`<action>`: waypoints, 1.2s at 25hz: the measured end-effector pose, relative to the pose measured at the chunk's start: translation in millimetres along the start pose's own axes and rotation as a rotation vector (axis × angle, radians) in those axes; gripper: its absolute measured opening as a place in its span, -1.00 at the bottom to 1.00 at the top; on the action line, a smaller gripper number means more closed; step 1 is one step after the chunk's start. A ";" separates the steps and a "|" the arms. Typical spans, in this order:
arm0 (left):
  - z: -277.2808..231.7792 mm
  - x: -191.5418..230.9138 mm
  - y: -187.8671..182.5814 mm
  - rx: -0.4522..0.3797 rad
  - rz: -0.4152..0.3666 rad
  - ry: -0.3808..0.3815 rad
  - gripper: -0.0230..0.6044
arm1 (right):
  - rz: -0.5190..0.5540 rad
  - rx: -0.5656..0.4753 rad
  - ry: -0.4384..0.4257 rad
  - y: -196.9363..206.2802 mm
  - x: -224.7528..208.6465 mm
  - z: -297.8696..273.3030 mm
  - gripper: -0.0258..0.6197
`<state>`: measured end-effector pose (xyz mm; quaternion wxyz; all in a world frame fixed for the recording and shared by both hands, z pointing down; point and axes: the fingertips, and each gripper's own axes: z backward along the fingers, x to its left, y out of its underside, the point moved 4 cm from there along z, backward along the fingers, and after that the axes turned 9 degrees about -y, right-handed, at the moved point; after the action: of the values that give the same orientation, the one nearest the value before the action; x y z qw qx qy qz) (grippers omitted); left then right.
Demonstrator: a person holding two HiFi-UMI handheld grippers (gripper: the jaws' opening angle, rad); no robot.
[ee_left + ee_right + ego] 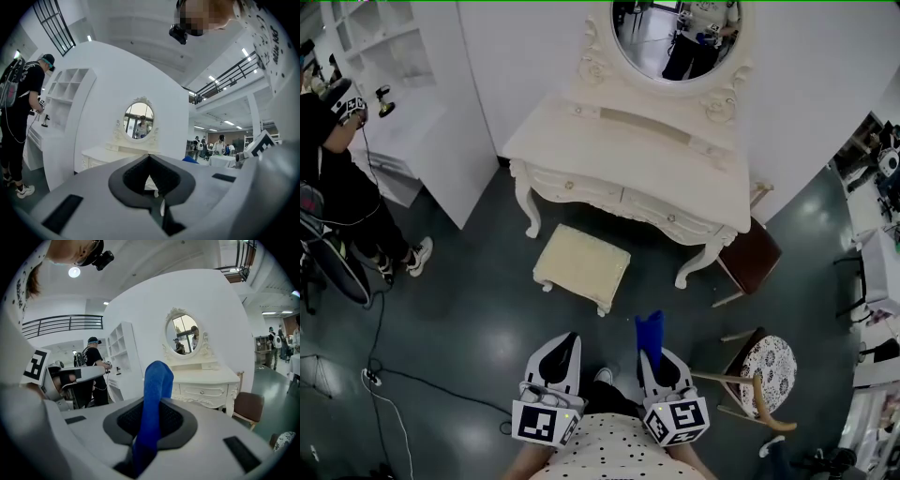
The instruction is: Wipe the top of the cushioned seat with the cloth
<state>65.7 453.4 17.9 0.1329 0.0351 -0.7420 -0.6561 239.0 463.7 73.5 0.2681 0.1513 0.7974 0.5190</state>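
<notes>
A cream cushioned seat [581, 266] stands on the dark floor in front of the white dressing table [630, 155]. My right gripper [654, 358] is shut on a blue cloth [649, 336] that sticks up out of its jaws; in the right gripper view the cloth [153, 401] rises between the dark pads. My left gripper [560, 357] is shut with nothing in it. A sliver of the seat [151, 183] shows through its jaws. Both grippers are held close to the body, well short of the seat.
A brown chair [753, 260] stands right of the table and a patterned round chair [767, 369] at my right. A person in black [342, 192] stands at the left by white shelves [389, 47], with cables [380, 380] on the floor.
</notes>
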 end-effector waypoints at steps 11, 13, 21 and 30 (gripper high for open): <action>-54.2 67.8 -28.5 -0.009 -0.022 0.135 -0.93 | -0.037 -0.043 0.078 -27.8 27.8 -80.6 -0.72; -63.2 83.2 -34.9 -0.008 -0.023 0.155 -0.93 | -0.022 -0.048 0.086 -34.8 37.7 -98.1 -0.72; -88.6 134.1 -41.5 0.013 -0.040 0.207 -0.93 | -0.040 -0.059 0.126 -44.4 57.4 -150.3 -0.72; -110.0 160.1 -32.8 0.063 -0.018 0.207 -0.93 | -0.062 -0.015 0.165 -42.0 56.5 -171.0 -0.72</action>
<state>-65.5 306.5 21.3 0.2018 0.1137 -0.7441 -0.6266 94.7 347.9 74.4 0.2185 0.0812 0.8171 0.5272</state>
